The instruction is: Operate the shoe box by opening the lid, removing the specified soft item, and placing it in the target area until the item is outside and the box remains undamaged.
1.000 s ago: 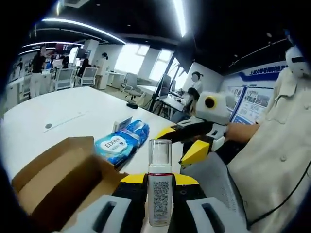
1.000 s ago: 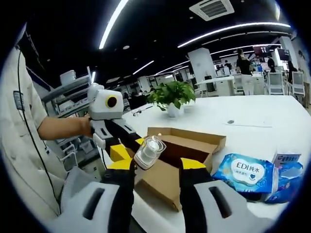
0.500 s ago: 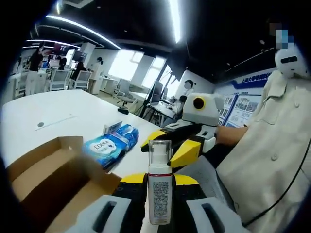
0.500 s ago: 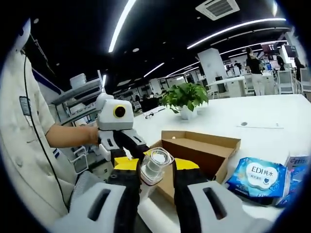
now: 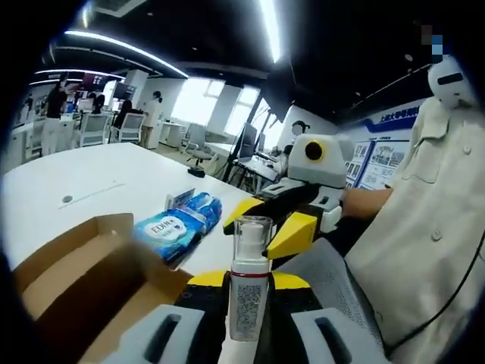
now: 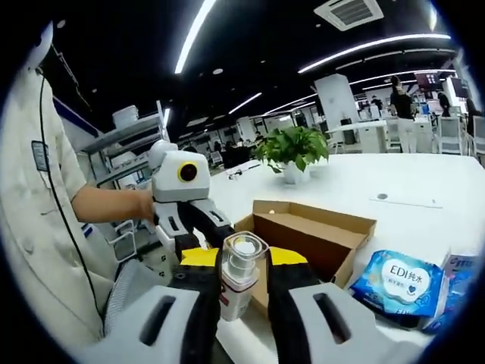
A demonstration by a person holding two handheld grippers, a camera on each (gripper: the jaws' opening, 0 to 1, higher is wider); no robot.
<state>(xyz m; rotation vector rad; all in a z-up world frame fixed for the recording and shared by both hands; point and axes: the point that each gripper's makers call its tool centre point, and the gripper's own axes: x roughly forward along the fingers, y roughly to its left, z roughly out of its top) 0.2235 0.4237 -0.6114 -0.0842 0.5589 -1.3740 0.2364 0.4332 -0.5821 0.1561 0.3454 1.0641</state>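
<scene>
At lower centre of both views, a bottle stands between yellow-tipped jaws: left gripper and right gripper both clench it. Open box sits lower left in the left gripper view; wipes pack beside it.

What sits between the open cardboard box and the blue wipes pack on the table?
Nothing: in the right gripper view, bare white table separates the cardboard box from the wipes pack. The left gripper view shows them nearly touching.
</scene>
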